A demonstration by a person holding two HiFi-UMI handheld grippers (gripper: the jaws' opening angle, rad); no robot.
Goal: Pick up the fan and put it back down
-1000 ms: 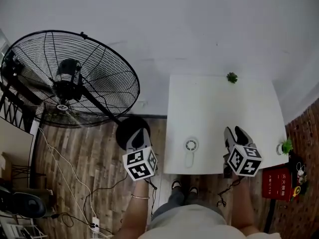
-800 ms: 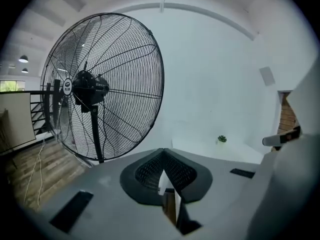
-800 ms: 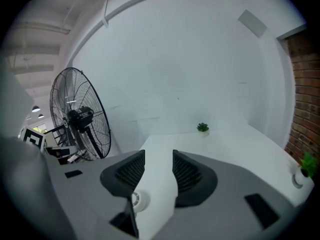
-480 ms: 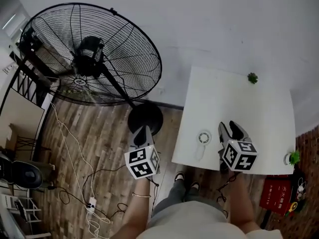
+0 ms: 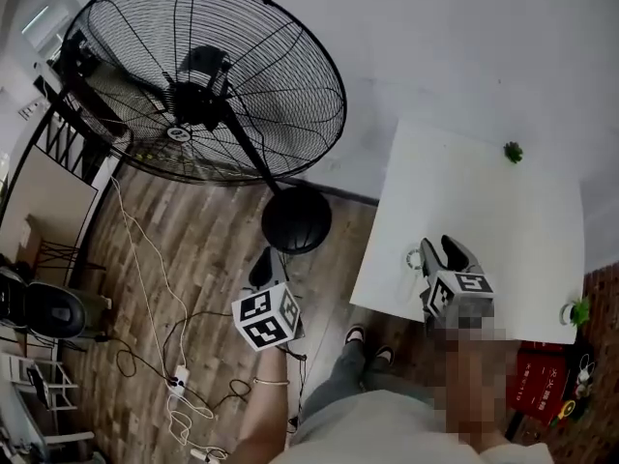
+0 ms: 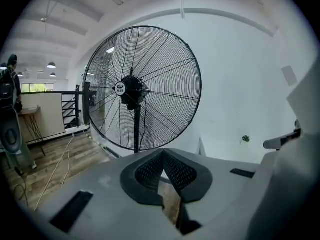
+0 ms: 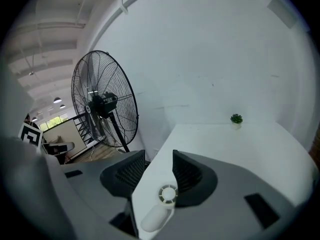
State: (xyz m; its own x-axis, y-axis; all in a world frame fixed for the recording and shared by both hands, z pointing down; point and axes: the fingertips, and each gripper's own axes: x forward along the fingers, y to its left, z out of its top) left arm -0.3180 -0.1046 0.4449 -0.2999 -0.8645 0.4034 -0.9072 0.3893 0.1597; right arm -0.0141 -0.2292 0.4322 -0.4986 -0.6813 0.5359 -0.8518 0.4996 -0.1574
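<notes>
A small white hand fan (image 7: 166,194) lies flat at the near left edge of the white table (image 7: 235,144), round head away from me. My right gripper (image 7: 159,159) is open, its jaws standing on either side of the fan's head without closing on it. From the head view the hand fan (image 5: 414,259) peeks out just left of the right gripper (image 5: 440,256). My left gripper (image 5: 264,265) hangs over the wooden floor left of the table, and its pads (image 6: 150,170) meet at the tip, shut on nothing.
A large black pedestal fan (image 5: 208,80) stands on the floor left of the table, its round base (image 5: 295,218) close to the left gripper. A small plant (image 5: 513,151) sits at the table's far edge. Cables and a power strip (image 5: 176,385) lie on the floor.
My right gripper has moved left across the table until the small hand fan sits between its jaws. The head view has swung, shifting everything right. The left gripper stays over the floor.
</notes>
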